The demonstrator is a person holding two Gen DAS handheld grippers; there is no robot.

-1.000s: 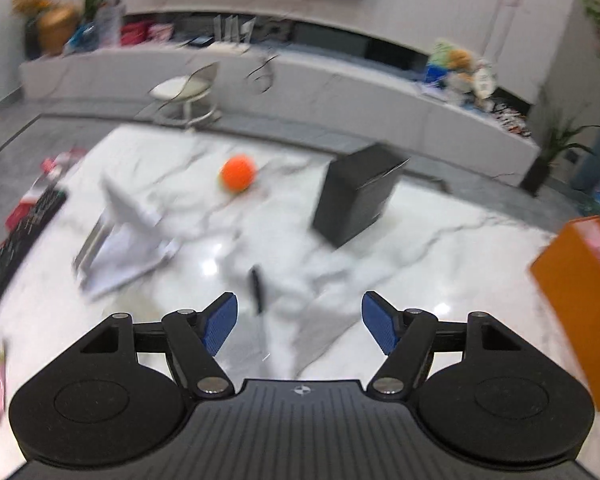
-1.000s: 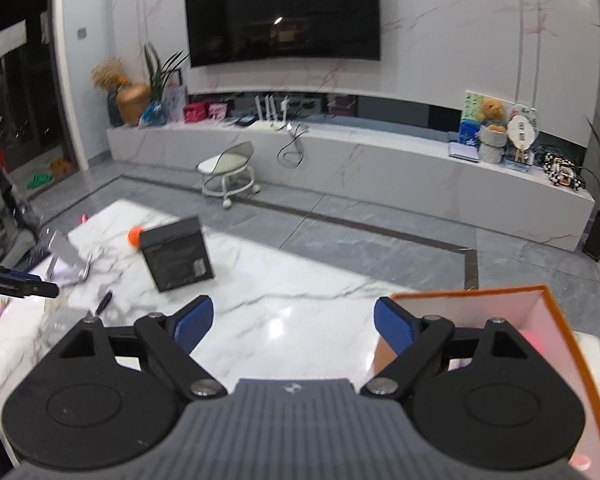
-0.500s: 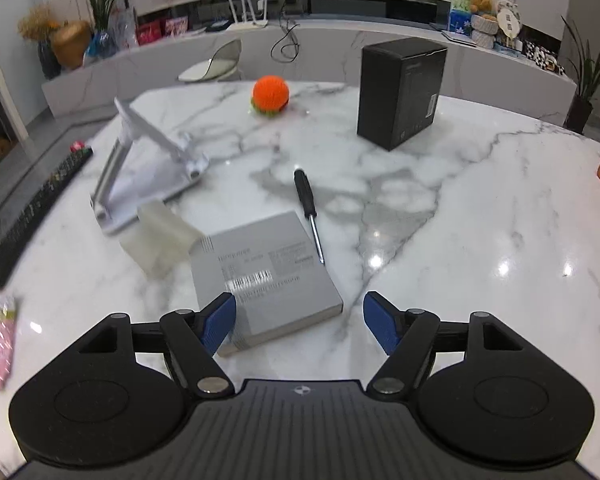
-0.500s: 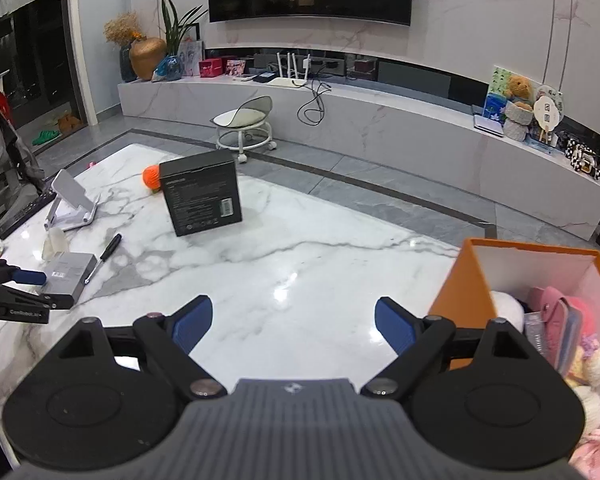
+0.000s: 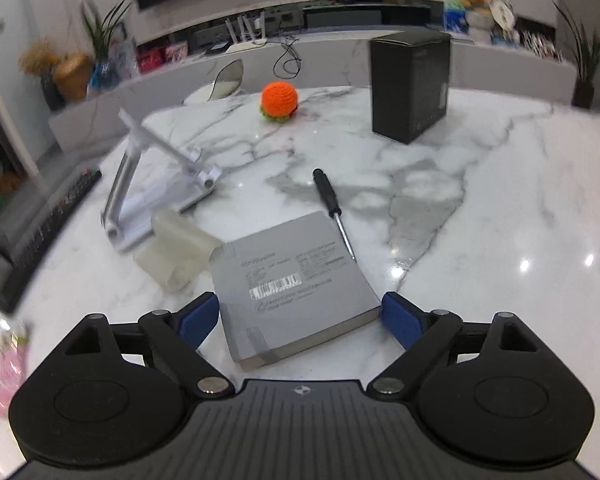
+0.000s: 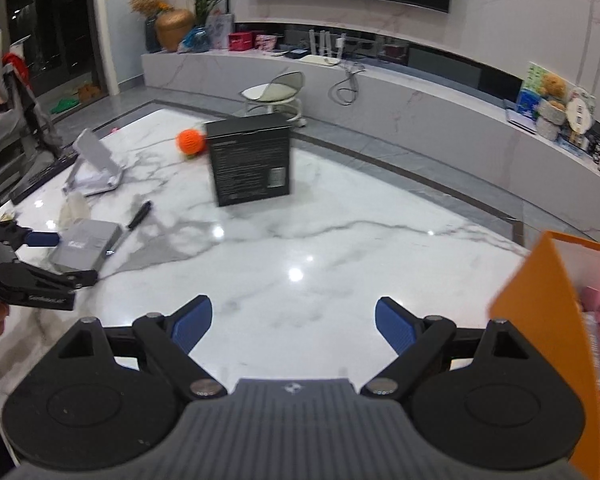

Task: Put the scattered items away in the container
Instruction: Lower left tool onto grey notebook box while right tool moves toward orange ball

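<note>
A flat grey box [image 5: 292, 280] lies on the marble table [image 5: 480, 220], its near end between the fingers of my left gripper [image 5: 300, 314], which is open and straddles it. Beyond it lie a black-handled screwdriver [image 5: 328, 196], an orange crochet ball [image 5: 279, 100] and an upright black box [image 5: 410, 84]. My right gripper [image 6: 292, 324] hangs open and empty above bare marble. The orange container [image 6: 548, 320] stands at its right, with pink and soft items inside. The right wrist view also shows the left gripper [image 6: 64, 258] at the grey box [image 6: 86, 244].
A folding silver stand [image 5: 156, 184] and a translucent plastic piece [image 5: 176, 248] sit left of the grey box. A dark remote [image 5: 48, 220] and a pink packet [image 5: 10, 364] lie by the table's left edge. A stool [image 6: 276, 92] stands beyond the table.
My left gripper has swung down and moved forward, so the grey box now sits between its open fingers. The right gripper has turned left and lower; the container has slid to the view's right edge.
</note>
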